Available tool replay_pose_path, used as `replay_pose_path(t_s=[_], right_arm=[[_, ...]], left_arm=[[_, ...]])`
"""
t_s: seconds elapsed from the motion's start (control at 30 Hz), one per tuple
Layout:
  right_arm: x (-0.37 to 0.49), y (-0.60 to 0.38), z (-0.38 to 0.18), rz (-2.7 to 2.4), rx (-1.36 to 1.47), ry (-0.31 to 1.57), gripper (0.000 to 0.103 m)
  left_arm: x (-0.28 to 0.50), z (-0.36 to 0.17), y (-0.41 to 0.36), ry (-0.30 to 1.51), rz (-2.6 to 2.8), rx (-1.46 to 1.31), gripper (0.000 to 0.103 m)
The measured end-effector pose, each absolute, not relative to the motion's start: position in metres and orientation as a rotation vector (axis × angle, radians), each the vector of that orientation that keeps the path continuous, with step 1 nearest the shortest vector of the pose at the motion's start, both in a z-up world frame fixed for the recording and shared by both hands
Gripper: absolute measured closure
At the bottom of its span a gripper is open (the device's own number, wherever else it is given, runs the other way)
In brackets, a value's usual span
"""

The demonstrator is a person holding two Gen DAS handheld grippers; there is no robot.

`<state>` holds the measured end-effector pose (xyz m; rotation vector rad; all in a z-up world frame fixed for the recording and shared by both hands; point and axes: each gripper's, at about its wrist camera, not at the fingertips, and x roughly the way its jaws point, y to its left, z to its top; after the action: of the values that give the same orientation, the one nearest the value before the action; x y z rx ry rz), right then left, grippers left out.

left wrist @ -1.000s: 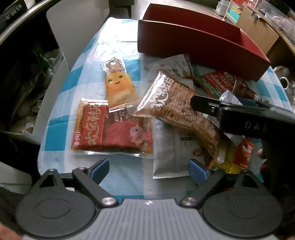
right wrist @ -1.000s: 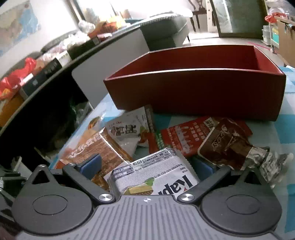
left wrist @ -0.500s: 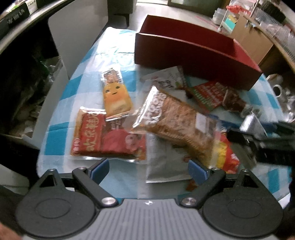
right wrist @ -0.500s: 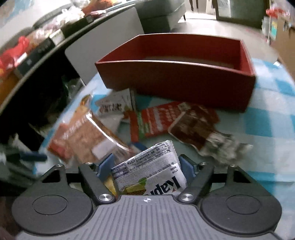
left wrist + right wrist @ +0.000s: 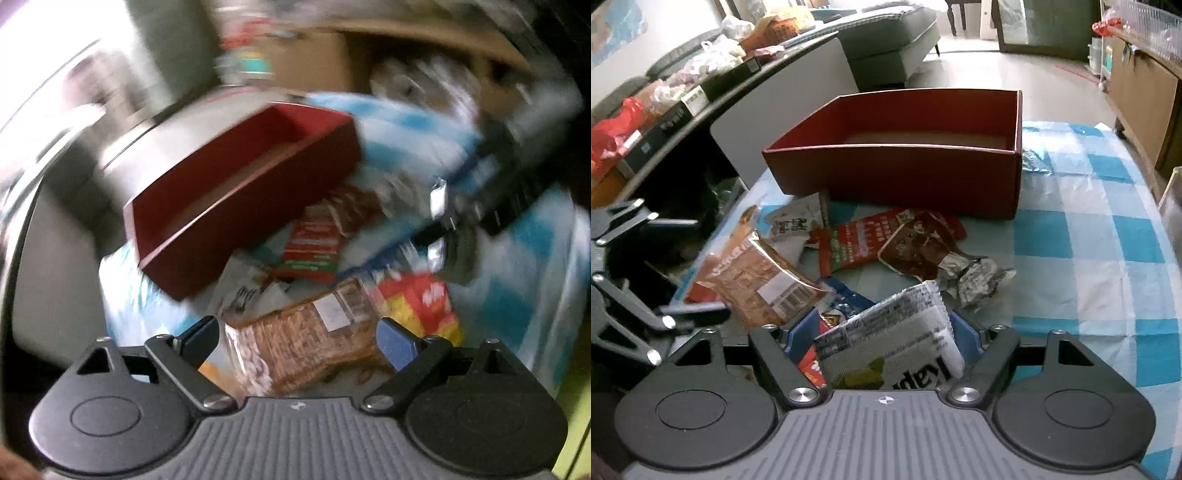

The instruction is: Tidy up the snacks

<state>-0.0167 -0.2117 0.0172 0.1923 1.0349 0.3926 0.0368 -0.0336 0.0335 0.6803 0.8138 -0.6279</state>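
My right gripper point(image 5: 882, 332) is shut on a white and grey snack packet point(image 5: 890, 343) and holds it above the pile. Under it lie a brown cracker packet point(image 5: 757, 280), a red and green packet point(image 5: 857, 243), a dark brown foil packet point(image 5: 923, 247) and a small white packet point(image 5: 794, 223). Behind them stands an open red box point(image 5: 897, 173) with nothing visible inside. The left wrist view is blurred and tilted. There my left gripper point(image 5: 297, 339) hangs open above the cracker packet point(image 5: 306, 343), with the red box point(image 5: 236, 206) beyond and a yellow and red packet point(image 5: 421, 310) to the right.
A blue and white checked cloth point(image 5: 1071, 236) covers the table; its right half is bare. A dark shelf with bags point(image 5: 665, 110) runs along the left edge. A grey sofa point(image 5: 886, 44) and a wooden cabinet point(image 5: 1141, 96) stand beyond the table.
The right gripper closed on the white packet and raised it off the pile. The left gripper rolled sharply and rose, so its view now tilts and blurs.
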Motion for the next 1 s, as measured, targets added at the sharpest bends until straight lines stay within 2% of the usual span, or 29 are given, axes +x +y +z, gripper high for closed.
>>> replay_pose_path(t_s=[0.13,0.3,0.43,0.53,0.63,0.87,1.0], right_arm=[[-0.013,-0.214,0.016,0.421,0.251,1.051,0.022],[-0.006,-0.211,-0.002,0.405,0.218,1.136,0.027],[-0.004,-0.212,-0.014,0.393,0.206,1.192,0.027],[-0.005,-0.215,-0.015,0.385,0.219,1.201,0.025],[-0.005,-0.219,-0.013,0.354,0.225,1.206,0.018],[-0.007,-0.219,-0.008,0.357,0.226,1.209,0.016],[-0.010,-0.221,-0.004,0.355,0.237,1.202,0.015]], left_arm=[[0.044,0.028,-0.056,0.838,-0.787,0.857,0.015],[0.048,0.003,-0.066,0.935,-0.958,0.992,0.015],[0.054,-0.002,-0.074,0.953,-1.038,1.062,0.008],[0.070,-0.005,-0.074,1.024,-1.043,1.033,0.004],[0.067,-0.005,-0.068,1.068,-0.980,0.995,0.004],[0.009,-0.017,-0.047,1.168,-0.762,0.964,0.005],[-0.009,-0.019,-0.023,1.236,-0.670,0.803,0.005]])
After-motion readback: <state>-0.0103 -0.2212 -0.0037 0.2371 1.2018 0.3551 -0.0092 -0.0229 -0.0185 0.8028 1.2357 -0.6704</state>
